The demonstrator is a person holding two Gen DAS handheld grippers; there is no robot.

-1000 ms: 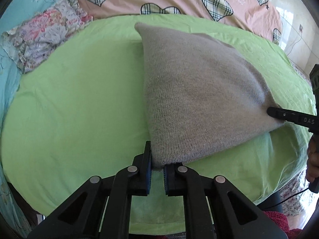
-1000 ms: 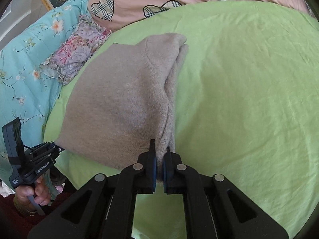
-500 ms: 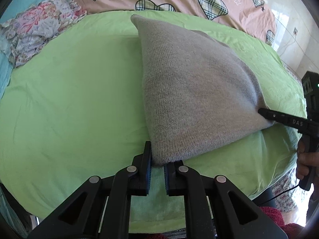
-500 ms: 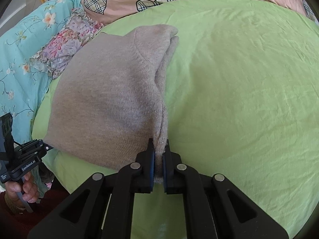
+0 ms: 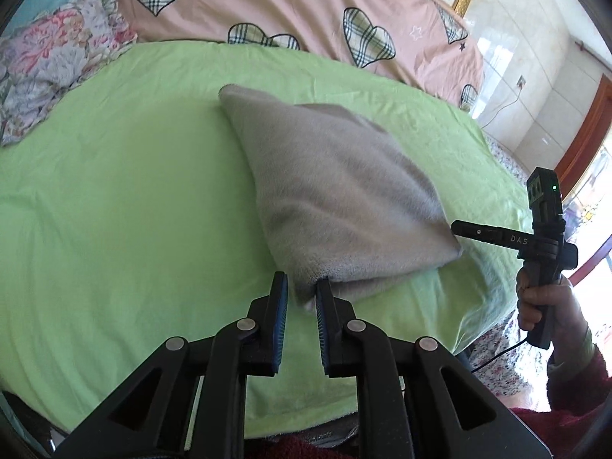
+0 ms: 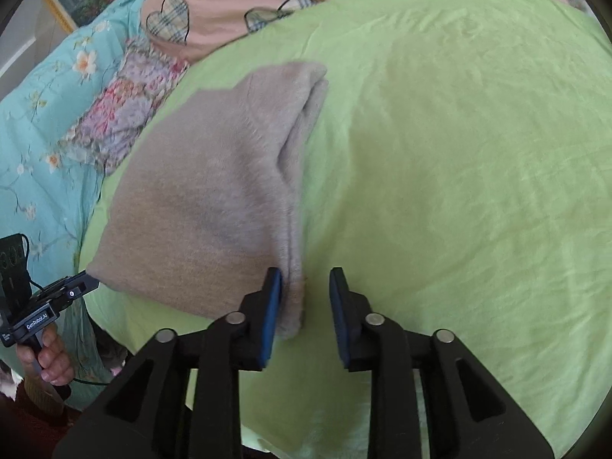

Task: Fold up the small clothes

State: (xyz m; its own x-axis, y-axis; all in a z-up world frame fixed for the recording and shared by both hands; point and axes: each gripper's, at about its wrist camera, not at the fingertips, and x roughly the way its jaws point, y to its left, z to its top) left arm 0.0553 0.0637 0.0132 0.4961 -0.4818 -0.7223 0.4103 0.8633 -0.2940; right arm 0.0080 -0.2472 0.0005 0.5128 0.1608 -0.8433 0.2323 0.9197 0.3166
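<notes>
A grey-beige knitted garment (image 5: pixel 336 191) lies folded into a thick, roughly rectangular pad on the green sheet (image 5: pixel 114 199), near the sheet's front edge. In the right wrist view the garment (image 6: pixel 206 199) shows stacked layers along its right side, where the folded edges run back toward the pink bedding, and its far end is rounded over. Its surface is smooth and softly fuzzy; the blur makes it hard to tell what kind of garment it is.
</notes>
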